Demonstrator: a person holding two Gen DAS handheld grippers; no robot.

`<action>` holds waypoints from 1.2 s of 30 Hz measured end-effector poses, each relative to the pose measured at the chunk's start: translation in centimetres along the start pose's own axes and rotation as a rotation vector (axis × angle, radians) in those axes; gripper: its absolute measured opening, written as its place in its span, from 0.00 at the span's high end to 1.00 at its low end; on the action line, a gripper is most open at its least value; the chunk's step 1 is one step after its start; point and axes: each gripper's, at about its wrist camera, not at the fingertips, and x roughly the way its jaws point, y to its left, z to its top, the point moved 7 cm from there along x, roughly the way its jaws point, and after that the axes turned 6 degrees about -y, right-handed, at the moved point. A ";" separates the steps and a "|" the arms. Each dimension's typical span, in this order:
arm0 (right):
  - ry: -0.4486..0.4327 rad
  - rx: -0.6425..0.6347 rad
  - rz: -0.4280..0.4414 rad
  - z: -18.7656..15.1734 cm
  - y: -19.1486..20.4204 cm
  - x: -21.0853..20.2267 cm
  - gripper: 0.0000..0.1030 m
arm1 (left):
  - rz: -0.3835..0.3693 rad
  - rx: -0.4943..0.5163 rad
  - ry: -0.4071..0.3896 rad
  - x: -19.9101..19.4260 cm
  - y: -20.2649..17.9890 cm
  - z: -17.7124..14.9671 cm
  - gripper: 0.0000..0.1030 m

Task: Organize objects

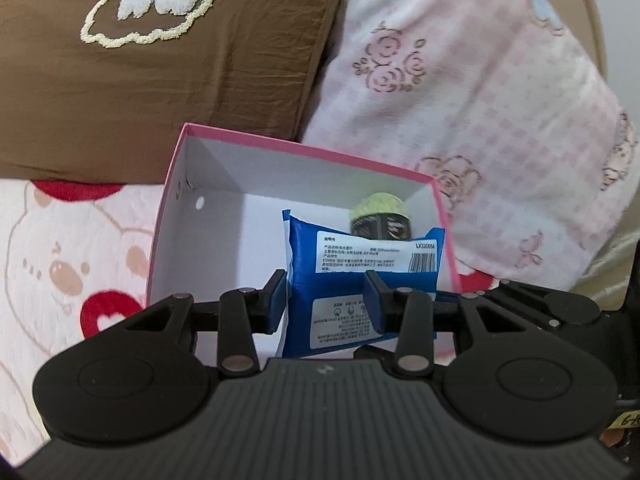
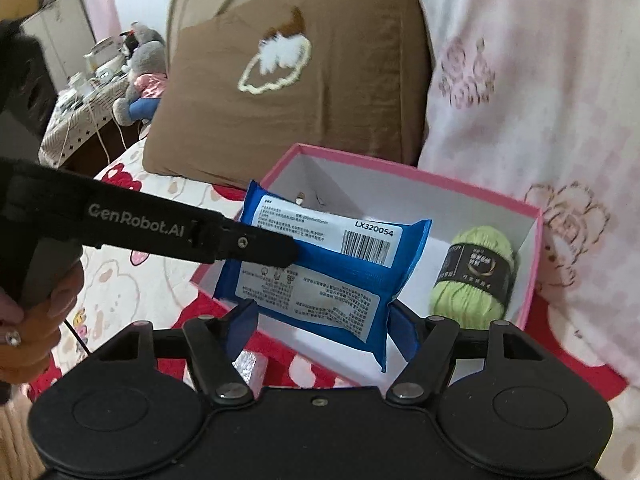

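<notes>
1. The blue pack [image 1: 362, 276] is clamped between the fingers of the left hand-held gripper [image 1: 326, 294] and held over the pink box [image 1: 304, 152], which sits on the bed.
2. The right hand-held gripper [image 2: 322, 320] is spread apart, gripping nothing; the pack hangs just ahead of its fingers.
3. A slip is judged possible: the soft pack is pinched near one edge and could sag or twist.
4. Farther in, the green yarn [image 2: 474, 276] lies in the box's right corner; a careless drop could land the pack on it.
</notes>
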 end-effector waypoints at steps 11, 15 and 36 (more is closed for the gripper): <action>0.101 0.121 0.014 -0.7 -4.1 7.6 0.29 | 0.039 -0.020 0.086 7.5 2.5 0.3 0.62; 0.132 0.106 -0.001 -0.7 -4.7 9.3 0.29 | 0.040 -0.044 0.109 9.2 3.6 0.1 0.62; 0.246 0.134 -0.096 -1.6 -6.6 13.8 0.42 | 0.073 -0.003 0.181 14.0 4.5 -0.3 0.62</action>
